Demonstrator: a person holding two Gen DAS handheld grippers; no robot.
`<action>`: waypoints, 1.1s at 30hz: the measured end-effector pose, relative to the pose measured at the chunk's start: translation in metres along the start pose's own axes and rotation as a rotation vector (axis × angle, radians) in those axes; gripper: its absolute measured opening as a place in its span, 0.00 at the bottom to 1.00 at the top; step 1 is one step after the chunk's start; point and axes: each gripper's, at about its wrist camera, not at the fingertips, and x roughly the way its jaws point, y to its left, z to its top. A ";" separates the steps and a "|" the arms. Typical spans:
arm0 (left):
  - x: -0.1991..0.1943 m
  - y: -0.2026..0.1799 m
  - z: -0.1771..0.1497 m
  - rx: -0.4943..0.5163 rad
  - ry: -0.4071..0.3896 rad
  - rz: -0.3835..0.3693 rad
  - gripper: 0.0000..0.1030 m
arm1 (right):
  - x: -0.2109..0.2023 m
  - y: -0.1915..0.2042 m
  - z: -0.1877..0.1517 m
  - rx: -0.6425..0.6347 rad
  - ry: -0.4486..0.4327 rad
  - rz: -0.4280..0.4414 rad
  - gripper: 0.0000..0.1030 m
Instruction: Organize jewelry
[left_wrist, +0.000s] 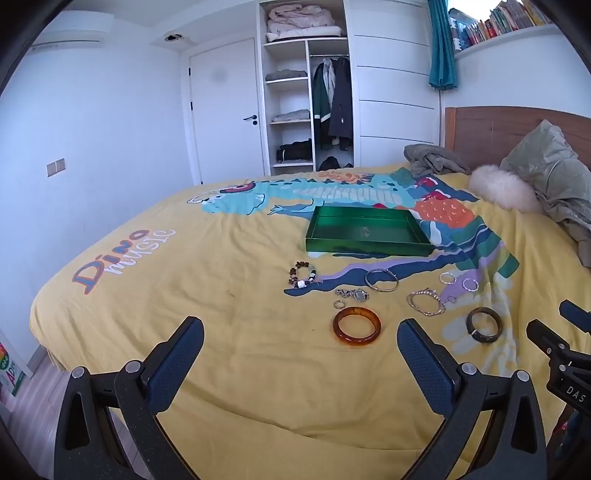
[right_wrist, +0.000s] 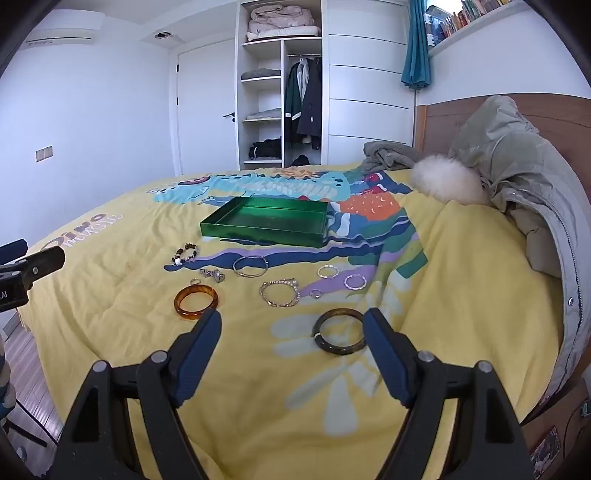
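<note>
Several pieces of jewelry lie on a yellow dinosaur bedspread in front of an empty green tray (left_wrist: 369, 246) (right_wrist: 266, 236). An amber bangle (left_wrist: 357, 326) (right_wrist: 196, 301), a dark bangle (left_wrist: 484, 324) (right_wrist: 340, 331), a beaded bracelet (left_wrist: 302, 275) (right_wrist: 185, 253), a silver bangle (left_wrist: 382, 279) (right_wrist: 251, 266), a chain bracelet (left_wrist: 426, 301) (right_wrist: 279, 292) and small rings lie there. My left gripper (left_wrist: 301, 328) is open and empty, just short of the amber bangle. My right gripper (right_wrist: 293, 318) is open and empty, with the dark bangle just beyond its right finger (right_wrist: 384, 347).
A grey-green coat with a white fur trim (left_wrist: 502, 188) (right_wrist: 448, 182) lies by the wooden headboard at the right. A crumpled grey garment (left_wrist: 432, 158) lies behind the tray. An open wardrobe and a door stand beyond the bed. The bed's edge drops off at the left.
</note>
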 end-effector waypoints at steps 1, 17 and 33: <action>0.000 0.000 0.000 0.001 -0.001 -0.001 1.00 | 0.000 0.000 0.000 0.002 0.000 0.000 0.76; 0.006 -0.004 -0.002 0.013 0.005 -0.001 1.00 | 0.013 0.003 -0.004 -0.003 0.016 0.000 0.76; 0.014 -0.004 -0.005 0.011 0.017 -0.001 1.00 | 0.015 0.003 -0.008 -0.004 0.026 0.010 0.76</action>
